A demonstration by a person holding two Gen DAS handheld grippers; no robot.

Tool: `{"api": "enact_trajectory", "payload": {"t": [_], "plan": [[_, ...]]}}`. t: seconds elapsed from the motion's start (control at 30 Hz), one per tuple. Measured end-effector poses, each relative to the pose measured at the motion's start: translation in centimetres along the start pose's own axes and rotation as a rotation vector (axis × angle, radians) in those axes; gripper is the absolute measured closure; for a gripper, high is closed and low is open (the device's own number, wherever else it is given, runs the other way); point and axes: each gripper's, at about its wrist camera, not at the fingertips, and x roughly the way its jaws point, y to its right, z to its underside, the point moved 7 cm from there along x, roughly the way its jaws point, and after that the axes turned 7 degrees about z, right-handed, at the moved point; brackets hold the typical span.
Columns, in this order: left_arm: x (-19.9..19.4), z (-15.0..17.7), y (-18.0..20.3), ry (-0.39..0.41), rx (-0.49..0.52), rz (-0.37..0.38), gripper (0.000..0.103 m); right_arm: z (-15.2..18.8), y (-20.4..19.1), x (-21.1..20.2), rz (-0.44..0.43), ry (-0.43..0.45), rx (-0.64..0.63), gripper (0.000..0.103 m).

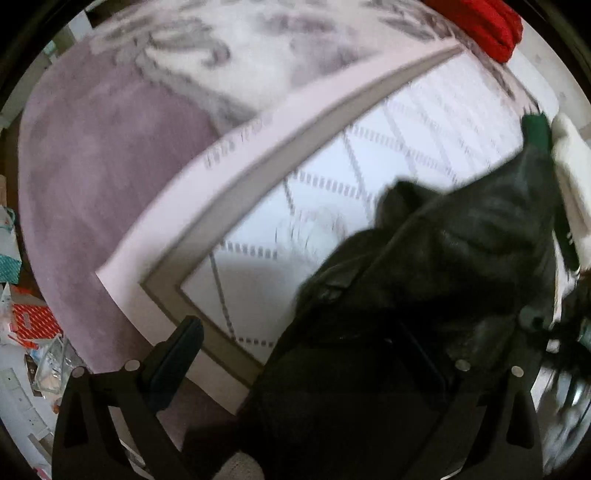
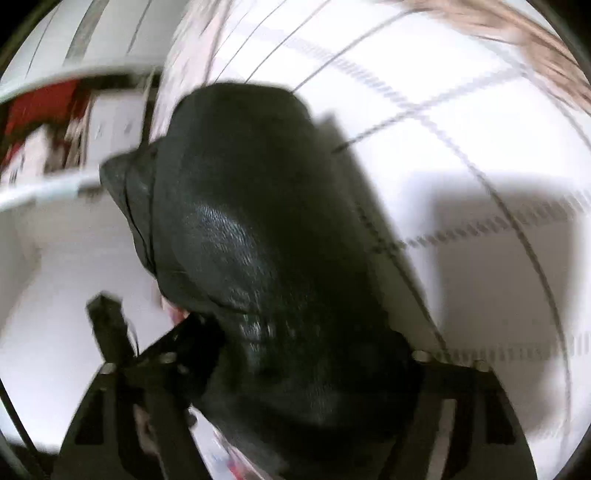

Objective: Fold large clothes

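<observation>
Leather, black and grained: the jacket (image 1: 443,280) lies bunched on a white blanket (image 1: 388,155) with dashed grey diamond lines, spread over a mauve bed cover (image 1: 92,177). In the left wrist view its long axis runs from the lower middle up toward the right edge, narrowing to a point beside a green-handled thing (image 1: 537,129) and a white shape I cannot name. The left gripper (image 1: 317,354) points steeply down; its left finger (image 1: 177,358) stands free over the blanket's grey border, while the other side is buried under the jacket, so whether it pinches the leather I cannot tell. In the right wrist view the jacket (image 2: 236,236) fills the middle, its bulk running from the bottom up and slightly left. The right gripper (image 2: 258,332) is partly spread, with leather draped between and over the fingers; whether it is gripped is not clear. A red fabric heap (image 1: 484,26) sits beyond the blanket. Coloured boxes and clutter (image 1: 33,325) lie beside the bed.
</observation>
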Motion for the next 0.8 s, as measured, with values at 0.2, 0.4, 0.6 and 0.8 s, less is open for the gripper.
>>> {"api": "enact_trajectory", "payload": {"t": [0.2,0.4,0.6,0.8], "plan": [[-4.2,-2.1,3.5,0.108,0.07,-0.016,0.0,6.8,6.4,-4.9,-0.042,0.273,0.538,0.028],[-0.8,0.0,10.9,0.05,0.183,0.055,0.0,13.4,9.1,-6.4,0.146,0.119,0.479,0.013],[4.3,1.0,12.2,0.009,0.241,-0.054,0.0,13.0,8.3,-16.3,0.322,0.408,0.373,0.024],[5.1,0.5,11.0,-0.024,0.185,0.019,0.0,4.1,6.0,-15.3,0.345,0.397,0.212,0.03]]}}
